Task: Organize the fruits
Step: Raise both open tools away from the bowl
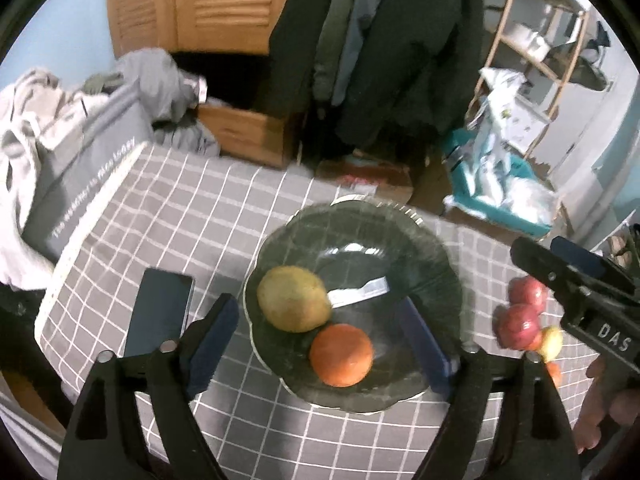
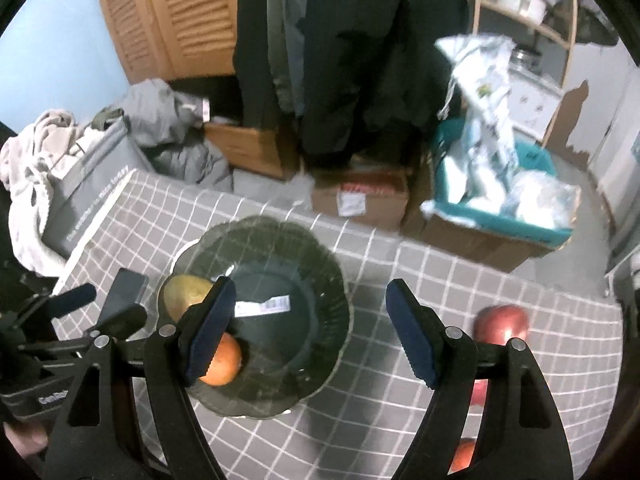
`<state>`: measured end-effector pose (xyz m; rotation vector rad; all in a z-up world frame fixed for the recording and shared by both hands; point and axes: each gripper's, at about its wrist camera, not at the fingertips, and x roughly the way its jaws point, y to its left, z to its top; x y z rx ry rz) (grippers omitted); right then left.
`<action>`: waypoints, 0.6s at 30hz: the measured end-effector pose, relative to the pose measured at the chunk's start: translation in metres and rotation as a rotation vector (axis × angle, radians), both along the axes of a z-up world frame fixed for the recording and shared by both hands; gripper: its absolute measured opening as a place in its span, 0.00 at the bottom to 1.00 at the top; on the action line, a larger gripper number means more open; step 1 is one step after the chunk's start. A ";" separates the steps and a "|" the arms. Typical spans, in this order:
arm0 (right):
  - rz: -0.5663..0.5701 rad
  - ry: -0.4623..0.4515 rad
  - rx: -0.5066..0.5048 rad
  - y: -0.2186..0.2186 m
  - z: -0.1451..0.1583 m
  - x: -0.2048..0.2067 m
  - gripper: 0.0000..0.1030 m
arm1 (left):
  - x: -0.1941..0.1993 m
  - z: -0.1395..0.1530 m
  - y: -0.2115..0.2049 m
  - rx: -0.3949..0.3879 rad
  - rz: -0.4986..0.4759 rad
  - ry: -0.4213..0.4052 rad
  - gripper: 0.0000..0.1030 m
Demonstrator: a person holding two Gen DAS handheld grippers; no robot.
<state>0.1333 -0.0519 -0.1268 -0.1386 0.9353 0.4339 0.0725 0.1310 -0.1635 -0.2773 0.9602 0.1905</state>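
Spread wide and holding nothing, the left tool (image 1: 320, 340) hangs above the glass bowl (image 1: 432, 248), framing the orange (image 1: 341, 354) and pear (image 1: 293, 298) inside it. Equally spread and empty, the right tool (image 2: 310, 332) hovers over the bowl's right rim. Red apples (image 1: 520, 312) lie right of the bowl, near the tabletop (image 1: 168, 200) edge; a phone (image 1: 160, 312) lies left.

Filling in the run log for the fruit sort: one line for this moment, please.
left gripper: open, empty | right gripper: open, empty | glass plate: pear, orange | red apples: on tablecloth
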 end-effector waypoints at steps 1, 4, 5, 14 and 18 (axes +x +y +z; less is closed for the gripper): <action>-0.001 -0.013 0.001 -0.003 0.005 -0.003 0.76 | -0.002 0.006 -0.001 0.007 -0.004 -0.015 0.84; -0.009 -0.053 0.012 -0.013 0.022 -0.011 0.76 | -0.007 0.024 -0.009 0.023 -0.018 -0.056 0.84; -0.013 -0.067 0.018 -0.016 0.028 -0.014 0.76 | -0.009 0.029 -0.010 0.028 -0.021 -0.069 0.84; -0.040 -0.186 0.043 -0.046 0.074 -0.042 0.76 | -0.029 0.070 -0.031 0.091 -0.054 -0.181 0.90; -0.047 -0.233 0.049 -0.060 0.089 -0.054 0.76 | -0.037 0.083 -0.041 0.123 -0.068 -0.222 0.95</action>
